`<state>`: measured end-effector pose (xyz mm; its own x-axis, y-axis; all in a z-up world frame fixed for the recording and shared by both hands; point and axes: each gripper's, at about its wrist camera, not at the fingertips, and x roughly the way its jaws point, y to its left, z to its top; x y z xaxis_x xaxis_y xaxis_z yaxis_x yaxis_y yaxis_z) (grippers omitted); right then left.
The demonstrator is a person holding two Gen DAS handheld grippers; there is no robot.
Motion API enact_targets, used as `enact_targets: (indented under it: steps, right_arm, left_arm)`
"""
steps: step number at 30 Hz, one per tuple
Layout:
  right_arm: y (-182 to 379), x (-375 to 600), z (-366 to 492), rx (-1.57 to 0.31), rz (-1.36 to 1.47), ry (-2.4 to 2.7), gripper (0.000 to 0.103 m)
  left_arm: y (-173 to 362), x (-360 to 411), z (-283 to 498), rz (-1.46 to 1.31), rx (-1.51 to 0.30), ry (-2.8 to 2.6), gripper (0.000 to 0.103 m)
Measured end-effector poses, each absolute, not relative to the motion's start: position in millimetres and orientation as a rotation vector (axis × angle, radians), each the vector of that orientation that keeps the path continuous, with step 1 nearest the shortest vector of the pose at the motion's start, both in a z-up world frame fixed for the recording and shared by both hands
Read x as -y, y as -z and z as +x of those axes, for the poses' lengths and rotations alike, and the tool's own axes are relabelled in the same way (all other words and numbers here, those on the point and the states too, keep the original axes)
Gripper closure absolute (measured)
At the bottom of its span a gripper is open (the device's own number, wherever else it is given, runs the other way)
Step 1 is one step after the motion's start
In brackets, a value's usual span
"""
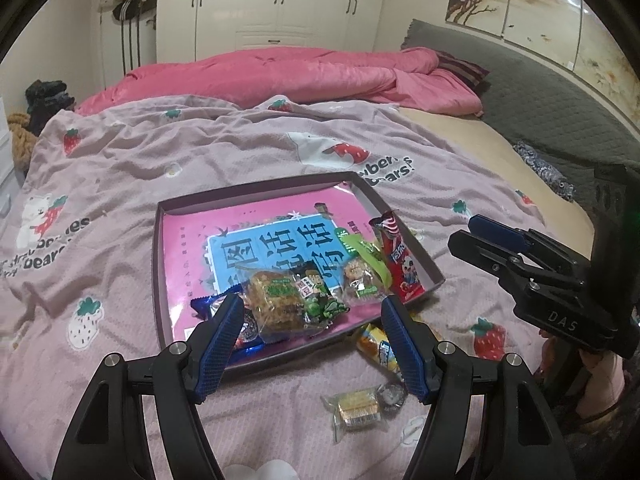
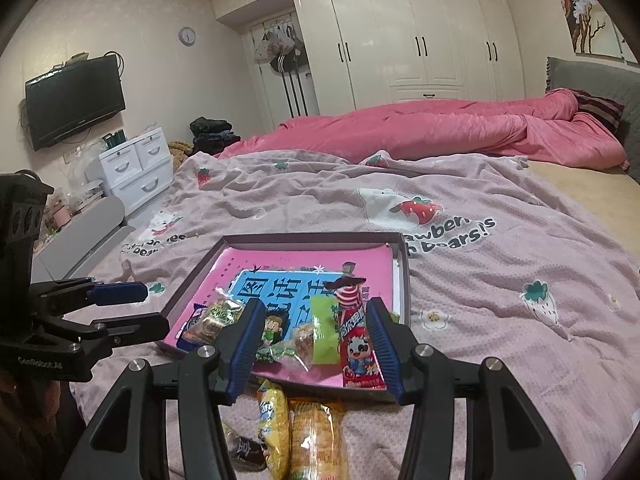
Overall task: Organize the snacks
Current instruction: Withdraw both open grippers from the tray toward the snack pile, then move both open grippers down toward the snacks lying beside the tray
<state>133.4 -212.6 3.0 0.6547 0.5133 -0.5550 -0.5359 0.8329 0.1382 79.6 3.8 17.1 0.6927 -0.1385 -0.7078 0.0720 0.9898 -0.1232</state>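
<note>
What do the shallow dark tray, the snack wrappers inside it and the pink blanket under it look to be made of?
The shallow dark brown tray looks like matte cardboard: thin straight walls, folded corners. The snack wrappers in it, such as the tall red packet, look like glossy plastic film, crinkled and catching highlights, some of them clear. The pale pink strawberry-print blanket looks like soft matte fabric, wrinkled with a fine dotted texture.

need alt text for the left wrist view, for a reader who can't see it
A shallow tray holding wrapped snacks sits on a pink strawberry-print blanket, seen between the open, empty blue fingers of the left gripper. Three more snack packets lie on the blanket beside the tray, and the right gripper hovers at the right edge.
</note>
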Motion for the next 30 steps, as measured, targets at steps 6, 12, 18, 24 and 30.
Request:
enact_targets:
  steps: [6, 12, 18, 24, 30]
  right_arm:
    - [-5, 213, 126, -0.616, -0.043, -0.596, 0.051]
    - [-5, 212, 118, -0.624, -0.056, -0.603, 0.051]
    - [0, 207, 108, -0.657, -0.076, -0.622, 0.051]
    - [6, 205, 103, -0.693, -0.078, -0.633, 0.051]
    - [10, 204, 99, -0.712, -0.091, -0.637, 0.051]
  left_arm:
    - [-19, -4, 74, -0.079, -0.803, 0.111, 0.03]
    - [-19, -2, 70, -0.069, -0.814, 0.112, 0.03]
    - [-11, 4, 63, -0.051, -0.854, 0.122, 0.03]
    - [-1, 7, 58, -0.041, -0.888, 0.131, 0.03]
    - [10, 11, 52, -0.018, -0.925, 0.137, 0.03]
